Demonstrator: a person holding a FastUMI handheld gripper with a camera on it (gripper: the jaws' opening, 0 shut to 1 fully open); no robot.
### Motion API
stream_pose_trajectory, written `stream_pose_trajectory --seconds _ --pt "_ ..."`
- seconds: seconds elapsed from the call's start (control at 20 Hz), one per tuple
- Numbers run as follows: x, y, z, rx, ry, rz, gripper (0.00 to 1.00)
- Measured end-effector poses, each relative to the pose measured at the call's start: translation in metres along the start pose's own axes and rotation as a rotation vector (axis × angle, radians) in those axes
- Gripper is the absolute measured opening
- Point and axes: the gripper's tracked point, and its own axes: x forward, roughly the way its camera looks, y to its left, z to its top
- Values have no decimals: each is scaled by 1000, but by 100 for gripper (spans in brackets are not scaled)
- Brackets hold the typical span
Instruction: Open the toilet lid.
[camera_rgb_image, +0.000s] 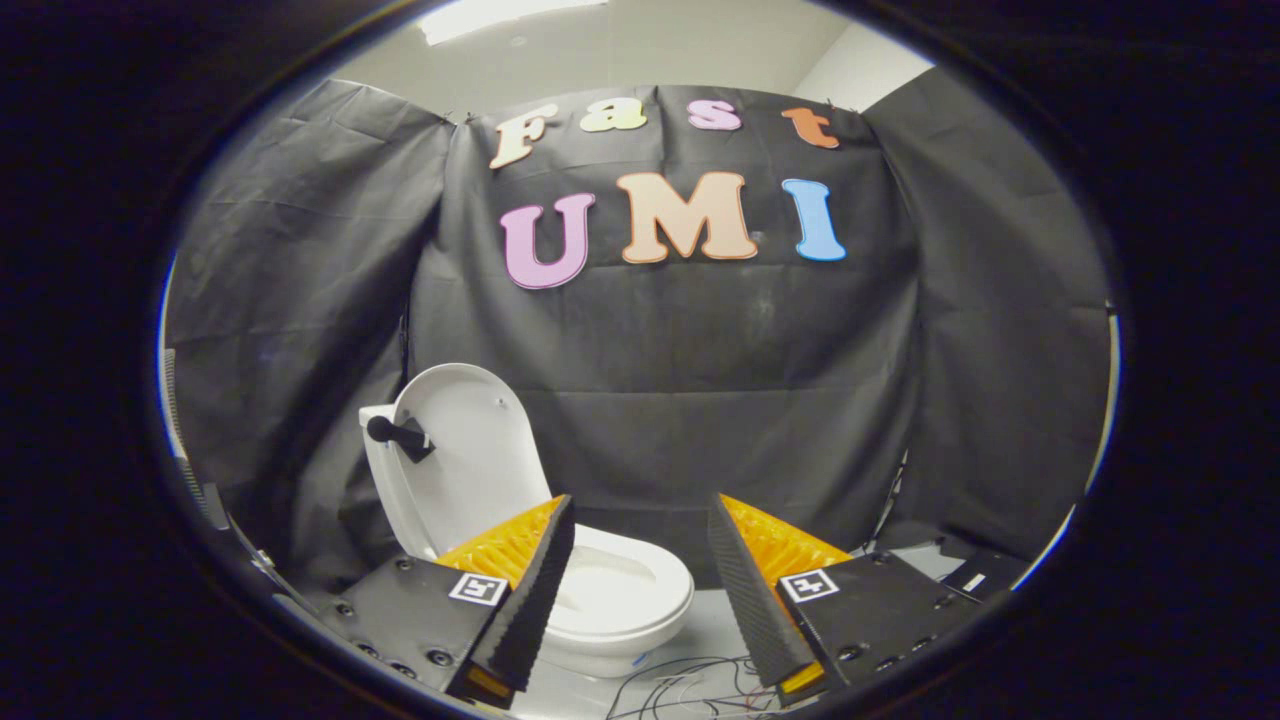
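A white toilet (610, 600) stands on the floor in front of the black cloth wall. Its lid (470, 460) is raised upright, leaning back toward the tank, with a small black knob handle (395, 435) fixed near its left edge. The seat and bowl lie exposed below it. My gripper (640, 580) is open, with nothing between its fingers. The left finger (530, 590) overlaps the bowl's left part in the view; the right finger (760, 590) stands to the right of the bowl. The toilet is beyond the fingertips, apart from them.
Black cloth walls close the booth at the back and on both sides. Thin wires (680, 680) lie on the light floor just in front of the toilet. A dark flat object with a small white tag (975, 580) lies at the right by the wall.
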Motion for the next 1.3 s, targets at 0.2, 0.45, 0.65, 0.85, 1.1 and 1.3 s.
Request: stream_pose_trajectory --seconds 0.2,0.45,0.65,0.85,1.1,1.3 --pt "0 1 1 5 2 1 84" --pt "0 1 0 1 3 -1 97" --pt "-1 1 0 2 2 -1 97" --pt "0 1 0 2 2 -1 97" --pt "-1 1 -1 2 2 -1 97" --pt "0 1 0 2 2 -1 97"
